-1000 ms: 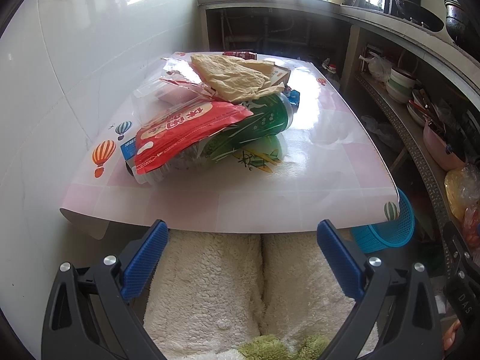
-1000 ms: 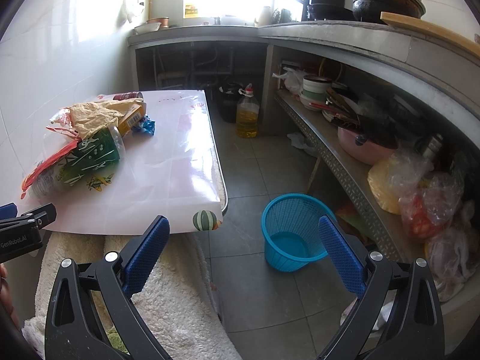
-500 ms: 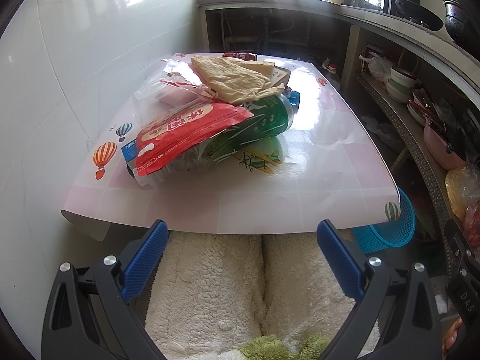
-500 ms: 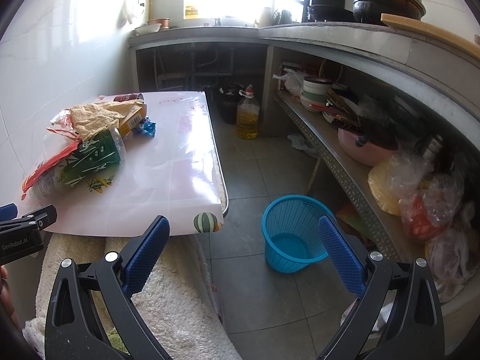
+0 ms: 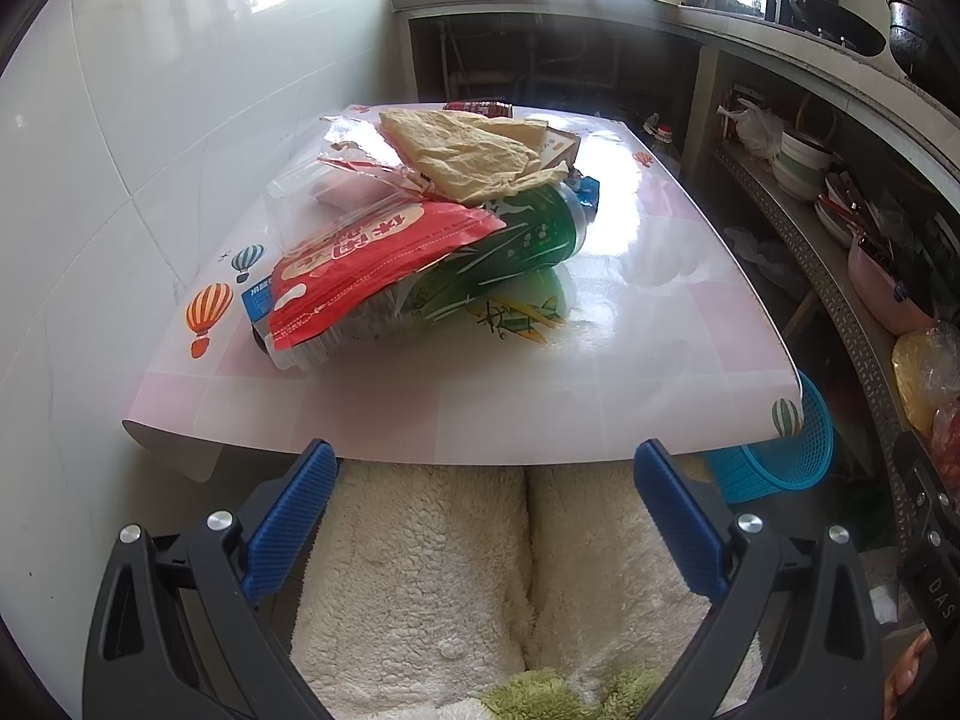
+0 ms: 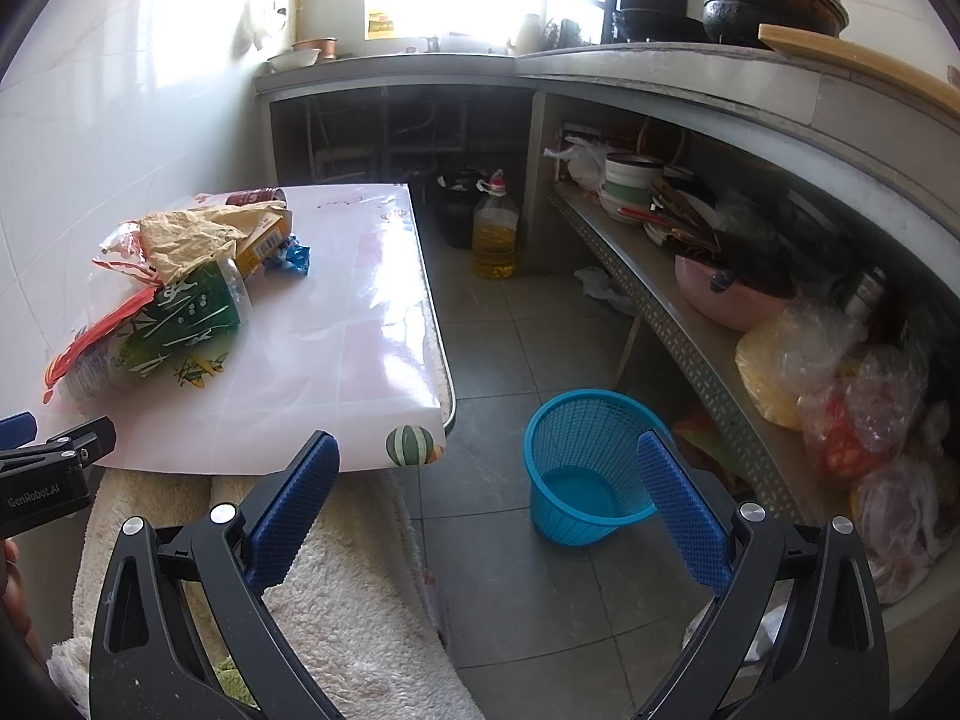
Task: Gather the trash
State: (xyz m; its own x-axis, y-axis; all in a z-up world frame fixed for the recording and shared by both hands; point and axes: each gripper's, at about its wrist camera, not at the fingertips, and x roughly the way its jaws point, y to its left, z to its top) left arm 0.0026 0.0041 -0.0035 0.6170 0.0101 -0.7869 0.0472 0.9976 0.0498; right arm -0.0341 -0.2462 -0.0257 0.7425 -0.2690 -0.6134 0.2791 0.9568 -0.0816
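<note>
White tiled walls [image 5: 120,120] and a grey tiled floor [image 6: 498,360] frame 1 low table [image 5: 630,348] with a glossy pink-check cover printed with balloons. All the trash sits in 1 heap [image 5: 432,228] on the table's left half, near the wall. Counted in it: 1 red pouch [image 5: 372,258] on the near side, 1 green wrapper [image 5: 516,246] beside and partly under it, 1 crumpled tan paper [image 5: 468,156] on top, 1 small blue wrapper [image 6: 291,255] at the heap's far right edge, 1 yellow box [image 6: 264,240] tucked under the paper, and 1 red can [image 6: 255,197] behind. Clear plastic [image 5: 318,192] lies in the heap too; how many pieces I cannot tell, and whatever lies beneath the pouch is hidden.

1 blue basket [image 6: 585,468] stands on the floor off the table's near right corner; from the left wrist view the table edge cuts most of it off.

Left gripper [image 5: 480,510] and right gripper [image 6: 489,501] each show 2 blue-padded fingers spread wide, holding nothing. The left hangs short of the table's near edge over fluffy white fabric [image 5: 420,570]; the right faces the floor between table and basket. Shelf [image 6: 690,300] contents on the right are too cluttered to count.
</note>
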